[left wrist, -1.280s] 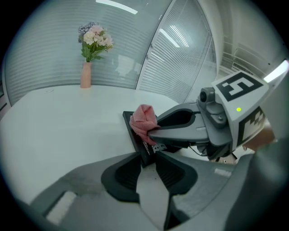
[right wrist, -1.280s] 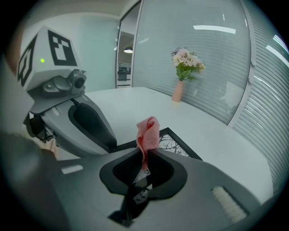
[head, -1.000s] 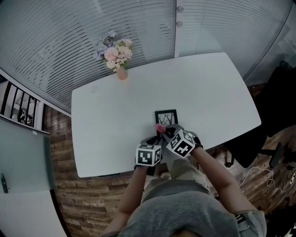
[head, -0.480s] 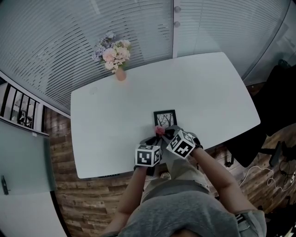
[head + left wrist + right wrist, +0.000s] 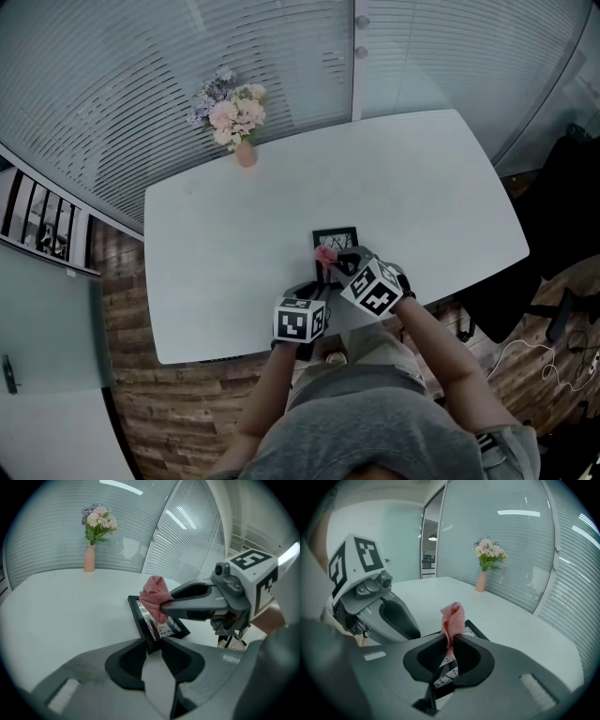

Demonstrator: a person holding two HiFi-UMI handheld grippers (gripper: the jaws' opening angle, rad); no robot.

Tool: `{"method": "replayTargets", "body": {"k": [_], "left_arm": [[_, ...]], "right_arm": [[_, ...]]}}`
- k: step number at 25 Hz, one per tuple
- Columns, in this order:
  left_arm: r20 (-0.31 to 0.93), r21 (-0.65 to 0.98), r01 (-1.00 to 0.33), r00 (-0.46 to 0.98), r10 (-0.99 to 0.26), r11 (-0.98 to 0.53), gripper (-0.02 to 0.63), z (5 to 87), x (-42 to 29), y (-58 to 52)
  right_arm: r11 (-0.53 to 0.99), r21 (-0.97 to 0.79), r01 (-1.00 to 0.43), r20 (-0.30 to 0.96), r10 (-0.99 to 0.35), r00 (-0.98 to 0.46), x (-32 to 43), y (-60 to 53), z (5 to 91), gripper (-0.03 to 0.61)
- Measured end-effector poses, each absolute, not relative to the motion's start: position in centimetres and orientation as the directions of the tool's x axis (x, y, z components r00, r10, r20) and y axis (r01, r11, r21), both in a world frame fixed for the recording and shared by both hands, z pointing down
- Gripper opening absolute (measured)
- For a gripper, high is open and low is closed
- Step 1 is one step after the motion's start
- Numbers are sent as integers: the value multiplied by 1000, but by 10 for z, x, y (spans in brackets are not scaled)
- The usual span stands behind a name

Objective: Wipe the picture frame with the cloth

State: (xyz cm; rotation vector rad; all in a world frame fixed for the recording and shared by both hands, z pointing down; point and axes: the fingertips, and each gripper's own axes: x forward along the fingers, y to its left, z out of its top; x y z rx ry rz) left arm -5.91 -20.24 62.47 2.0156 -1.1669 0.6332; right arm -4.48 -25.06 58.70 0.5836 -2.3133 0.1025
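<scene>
A small black picture frame (image 5: 339, 234) lies on the white table (image 5: 422, 178) near its front edge. My left gripper (image 5: 316, 280) grips the frame's near corner (image 5: 149, 638), and its jaws (image 5: 152, 644) are closed on the rim. Over the frame's near left part, my right gripper (image 5: 331, 259) is shut on a bunched pink cloth (image 5: 325, 253). In the left gripper view the cloth (image 5: 153, 595) hangs from the right gripper (image 5: 164, 606) just above the glass (image 5: 169, 629). In the right gripper view the cloth (image 5: 453, 617) sticks up between the pads, with the frame (image 5: 476, 630) below.
A pink vase of flowers (image 5: 246, 150) stands at the table's far left edge, in front of a glass wall with blinds. A dark chair (image 5: 562, 216) stands off the table's right end. Wooden floor and a railing (image 5: 37, 220) lie to the left.
My right gripper has lifted a little with the cloth and shifted slightly away from me over the frame. The left gripper and the frame have stayed still.
</scene>
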Motion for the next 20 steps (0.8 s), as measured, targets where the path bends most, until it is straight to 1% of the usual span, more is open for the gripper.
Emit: {"method": "replayTargets", "body": {"k": [13, 20], "left_arm": [[707, 340, -877, 476, -523, -340, 107, 625, -59, -203], [707, 347, -873, 483, -516, -342, 107, 625, -60, -203]], "right_arm": [[871, 156, -465, 684, -435, -585, -32, -300, 583, 43], [851, 191, -489, 706, -466, -534, -21, -323, 593, 43]]}}
